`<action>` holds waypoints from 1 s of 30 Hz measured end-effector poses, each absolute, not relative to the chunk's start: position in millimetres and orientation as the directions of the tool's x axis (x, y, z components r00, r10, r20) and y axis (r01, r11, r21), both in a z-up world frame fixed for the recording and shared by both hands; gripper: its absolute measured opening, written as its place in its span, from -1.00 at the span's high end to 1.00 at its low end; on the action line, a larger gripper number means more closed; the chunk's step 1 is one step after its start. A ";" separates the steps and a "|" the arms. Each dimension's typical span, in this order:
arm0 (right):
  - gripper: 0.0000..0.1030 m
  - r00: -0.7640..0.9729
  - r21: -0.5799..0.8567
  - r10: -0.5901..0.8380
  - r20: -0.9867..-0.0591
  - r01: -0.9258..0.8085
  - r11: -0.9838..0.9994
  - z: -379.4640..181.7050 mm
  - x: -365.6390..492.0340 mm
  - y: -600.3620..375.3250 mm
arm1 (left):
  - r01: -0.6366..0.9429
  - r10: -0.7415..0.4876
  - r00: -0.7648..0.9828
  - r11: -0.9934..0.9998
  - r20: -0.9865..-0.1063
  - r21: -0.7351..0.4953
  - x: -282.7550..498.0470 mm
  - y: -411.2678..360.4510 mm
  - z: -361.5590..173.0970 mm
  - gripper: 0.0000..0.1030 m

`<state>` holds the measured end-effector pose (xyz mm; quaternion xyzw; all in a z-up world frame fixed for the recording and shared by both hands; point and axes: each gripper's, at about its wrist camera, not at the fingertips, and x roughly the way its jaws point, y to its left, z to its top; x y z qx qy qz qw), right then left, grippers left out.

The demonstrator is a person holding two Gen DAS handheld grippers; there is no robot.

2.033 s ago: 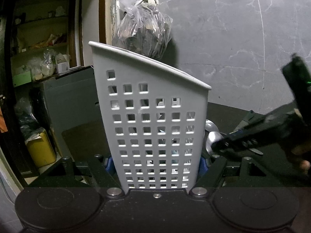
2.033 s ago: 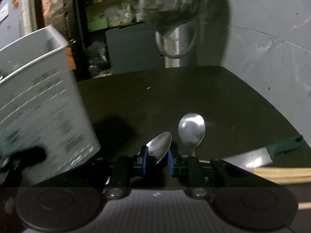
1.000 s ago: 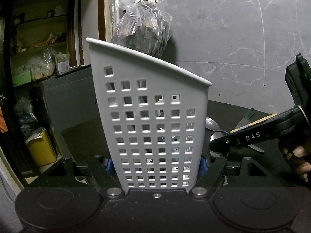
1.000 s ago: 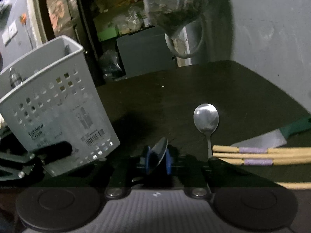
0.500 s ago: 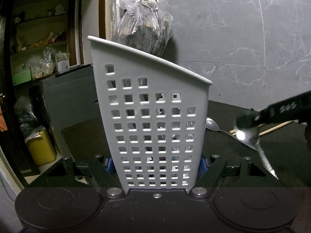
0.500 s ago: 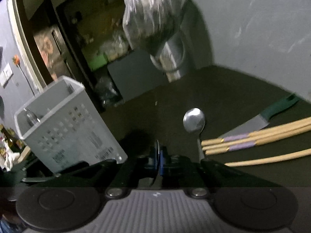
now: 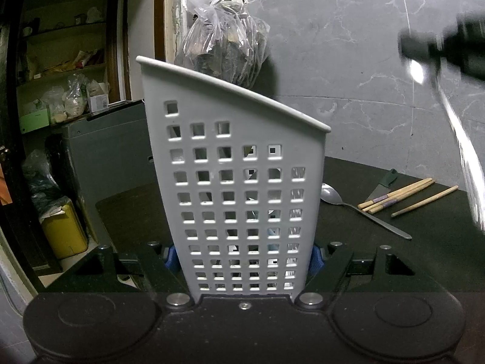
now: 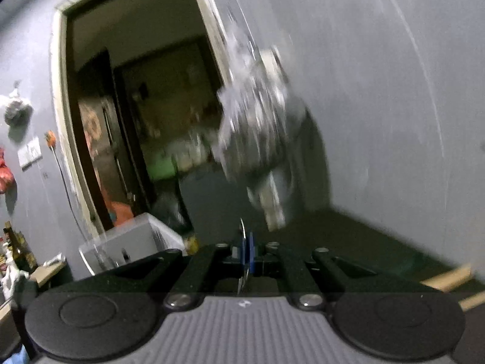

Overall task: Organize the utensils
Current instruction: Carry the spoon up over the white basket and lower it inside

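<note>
left gripper [image 7: 244, 257] clamped on caddy [image 7: 239, 182] | right gripper [image 8: 246, 253] closed on spoon [image 8: 245, 261], raised, not yet dropped in caddy | second spoon [image 7: 360, 210], chopsticks [image 7: 397, 195], knife [image 7: 382, 183] left on table [image 7: 424, 251], right of left gripper

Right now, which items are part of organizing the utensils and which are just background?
In play:
- white perforated caddy, clamped by the left gripper
- spoon pinched in the right gripper
- second spoon on the table
- chopsticks
- knife

Background:
- hanging plastic bag
- yellow container
- shelves
</note>
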<state>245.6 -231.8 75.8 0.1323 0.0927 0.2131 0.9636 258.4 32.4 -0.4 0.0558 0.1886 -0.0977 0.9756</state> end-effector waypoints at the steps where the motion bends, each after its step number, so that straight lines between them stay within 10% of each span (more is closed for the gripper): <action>1: 0.94 0.898 0.280 0.431 -0.085 -0.393 0.876 85.3 242.4 -229.7 | 0.211 -0.169 0.910 0.975 -0.379 0.072 258.5 32.2 -0.4 -0.48; 18: 0.93 0.821 -0.057 0.422 0.385 -0.435 0.899 133.0 213.7 -116.6 | 0.212 -0.170 0.910 0.975 -0.379 0.073 259.0 32.2 0.0 -0.47; 30: 0.93 0.800 -0.093 0.388 0.458 -0.391 0.916 111.8 215.4 -85.1 | 0.211 -0.169 0.910 0.975 -0.379 0.072 259.0 32.1 -0.1 -0.47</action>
